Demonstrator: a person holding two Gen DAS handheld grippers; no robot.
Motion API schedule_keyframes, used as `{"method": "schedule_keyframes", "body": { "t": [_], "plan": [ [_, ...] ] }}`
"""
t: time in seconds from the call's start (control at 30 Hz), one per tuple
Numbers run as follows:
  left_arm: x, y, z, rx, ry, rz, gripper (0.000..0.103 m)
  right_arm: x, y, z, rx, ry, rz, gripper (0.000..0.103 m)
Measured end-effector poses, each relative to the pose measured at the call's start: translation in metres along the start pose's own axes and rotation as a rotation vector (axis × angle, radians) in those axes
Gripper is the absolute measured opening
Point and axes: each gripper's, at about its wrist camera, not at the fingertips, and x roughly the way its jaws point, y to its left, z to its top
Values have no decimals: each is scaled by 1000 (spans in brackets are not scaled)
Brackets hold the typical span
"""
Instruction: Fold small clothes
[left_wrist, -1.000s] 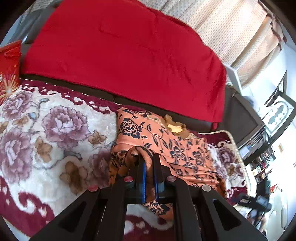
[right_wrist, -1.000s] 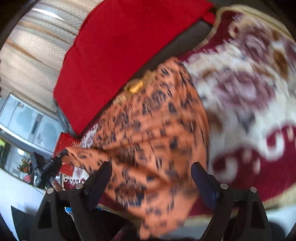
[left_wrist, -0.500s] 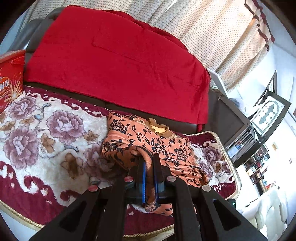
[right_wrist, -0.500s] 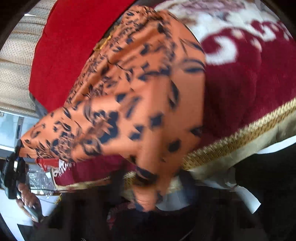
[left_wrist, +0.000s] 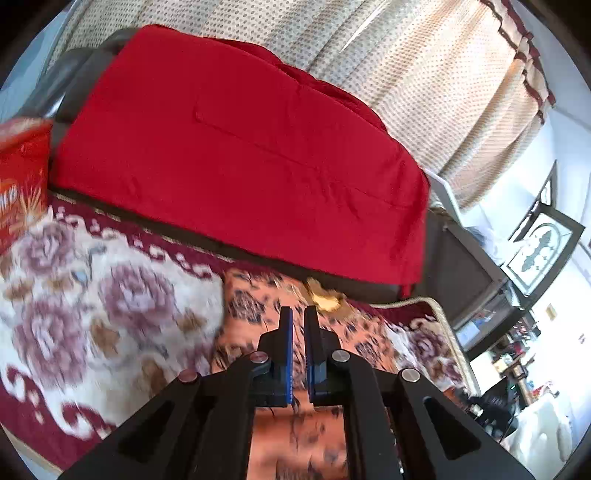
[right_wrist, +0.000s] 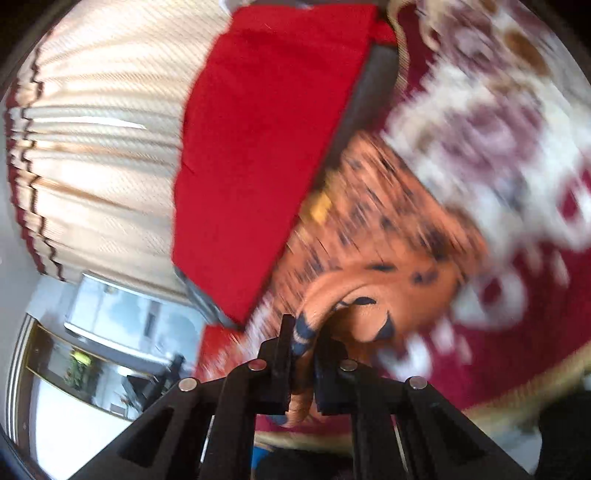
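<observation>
Both grippers are closed: the right gripper (right_wrist: 301, 334) pinches a fold of the orange black-flowered fabric garment (right_wrist: 399, 236), the left gripper (left_wrist: 298, 325) holds nothing. With the garment lying by the flowered plush blanket's (left_wrist: 92, 295) back edge, a one-sided pull could drag or bunch it.

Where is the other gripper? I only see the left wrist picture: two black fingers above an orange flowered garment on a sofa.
Observer: The right gripper is shut on a bunched bit of that orange garment.
Operator: Is the pinched bit lying flat?
Observer: No, it curls over in a rounded loop just past the fingertips.
Operator: Does any of it stick out the back?
Observer: Yes, a short end of it pokes out beneath the jaws, toward the camera.
</observation>
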Motion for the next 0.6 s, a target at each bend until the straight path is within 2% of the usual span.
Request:
{"method": "schedule_keyframes", "body": {
  "t": [0.1, 0.13, 0.17, 0.2, 0.23, 0.3, 0.4, 0.53, 0.6],
  "plan": [
    [11, 6, 10, -32, 7, 23, 5, 20, 13, 49, -20, -91, 25, 9],
    [12, 8, 7, -40, 20, 32, 5, 21, 13, 56, -16, -104, 32, 9],
    [14, 14, 1, -55, 46, 56, 8, 26, 11, 66, -10, -119, 32, 9],
    [16, 21, -8, -78, 84, 83, 17, 30, 7, 72, -2, -125, 33, 9],
    [16, 28, -18, -97, 117, 99, 24, 34, 4, 73, 3, -125, 32, 9],
    [12, 41, -49, -121, 177, 155, 51, 36, -5, 76, -3, -124, 7, 9],
    [6, 45, -101, -116, 286, 213, 54, 31, -35, 63, 37, -116, -22, 9],
    [-1, 37, -159, -117, 364, 228, 58, 22, -56, 51, 64, -122, -26, 9],
    [3, 35, -181, -136, 395, 213, 64, 17, -62, 47, 72, -122, -15, 9]
  ]
}}
